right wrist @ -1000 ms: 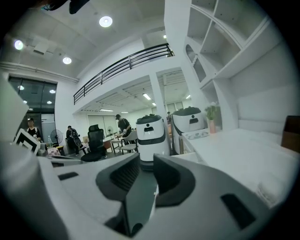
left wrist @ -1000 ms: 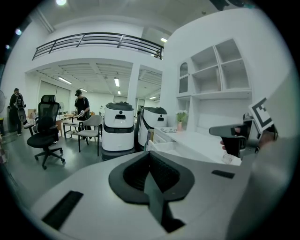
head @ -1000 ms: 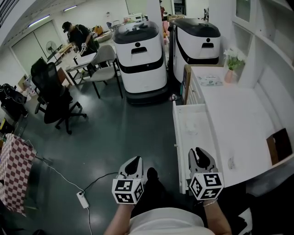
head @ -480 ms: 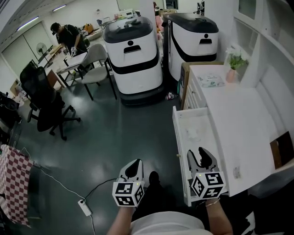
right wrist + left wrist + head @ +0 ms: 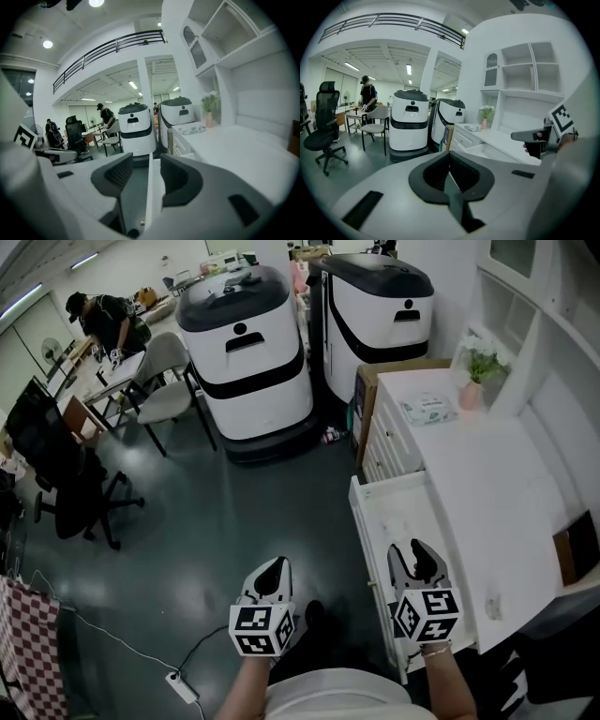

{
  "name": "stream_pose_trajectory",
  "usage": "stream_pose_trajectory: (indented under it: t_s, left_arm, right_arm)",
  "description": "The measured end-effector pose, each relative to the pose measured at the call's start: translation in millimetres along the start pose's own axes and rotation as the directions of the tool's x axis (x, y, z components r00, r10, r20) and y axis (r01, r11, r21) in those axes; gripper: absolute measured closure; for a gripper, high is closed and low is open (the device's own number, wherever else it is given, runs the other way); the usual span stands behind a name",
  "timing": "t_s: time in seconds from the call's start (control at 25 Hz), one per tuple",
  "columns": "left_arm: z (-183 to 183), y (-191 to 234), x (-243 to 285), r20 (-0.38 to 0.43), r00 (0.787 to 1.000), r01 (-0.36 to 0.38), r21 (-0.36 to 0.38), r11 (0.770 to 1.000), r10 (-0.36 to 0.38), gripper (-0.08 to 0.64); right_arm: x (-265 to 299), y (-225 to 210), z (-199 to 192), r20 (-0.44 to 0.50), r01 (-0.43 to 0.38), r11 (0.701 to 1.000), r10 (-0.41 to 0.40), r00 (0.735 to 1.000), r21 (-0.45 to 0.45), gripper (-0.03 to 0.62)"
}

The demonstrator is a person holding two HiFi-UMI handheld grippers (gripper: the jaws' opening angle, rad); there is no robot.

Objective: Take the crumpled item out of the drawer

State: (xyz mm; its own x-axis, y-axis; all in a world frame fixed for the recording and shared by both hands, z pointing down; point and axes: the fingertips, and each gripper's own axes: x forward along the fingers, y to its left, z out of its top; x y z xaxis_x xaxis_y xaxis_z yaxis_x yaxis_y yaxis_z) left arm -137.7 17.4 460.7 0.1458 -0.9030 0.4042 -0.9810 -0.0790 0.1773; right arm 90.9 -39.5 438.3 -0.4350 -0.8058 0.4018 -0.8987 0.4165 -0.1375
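- The grey, black-padded right gripper (image 5: 415, 552) has its jaws about half apart and holds nothing. In its own view the thin front edge of the open white drawer (image 5: 358, 521) stands between the pads, with a gap on each side.
- The matching left gripper (image 5: 273, 570) has its jaws closed together and is empty. It hangs over the dark floor (image 5: 234, 512), to the left of the right gripper and clear of the drawer.
- The pale crumpled item (image 5: 396, 519) is only a faint patch on the drawer bottom, ahead of the right gripper's tips. Its outline is lost against the white.
- Step in hand, as judged: reach in for the pick.
- To do it well, shift the right gripper rightward off the front edge and carry it forward. Dip the tips until the item's bulk sits between the pads, then close.
- Risk: pinching the drawer wall or only a loose corner.
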Motion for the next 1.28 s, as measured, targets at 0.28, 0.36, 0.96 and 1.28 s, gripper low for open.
stream_pose_trajectory:
  t_s: [0.28, 0.36, 0.96, 1.28]
  left_arm:
    - [17.0, 23.9, 34.0, -0.016, 0.998, 0.065, 0.011, 0.998, -0.065, 0.566]
    - [21.9, 30.2, 40.4, -0.013, 0.997, 0.076, 0.010, 0.997, -0.076, 0.566]
    - [32.8, 35.1, 77.9, -0.055, 0.986, 0.161, 0.014, 0.987, -0.160, 0.566]
    - [37.6, 27.1, 106.4, -0.095, 0.982, 0.170, 0.046, 0.984, -0.165, 0.566]
  right_arm:
    - [24.7, -10.9, 11.3, -0.015, 0.108, 0.994, -0.108, 0.994, -0.008, 0.423]
    - [28.5, -13.4, 17.0, -0.006, 0.125, 0.992, -0.125, 0.992, -0.002, 0.423]
    - [63.4, -38.3, 4.6, -0.081, 0.180, 0.982, -0.185, 0.979, -0.065, 0.425]
    - [93.0, -60.1, -21.4, -0.162, 0.143, 0.988, -0.152, 0.975, -0.067, 0.423]
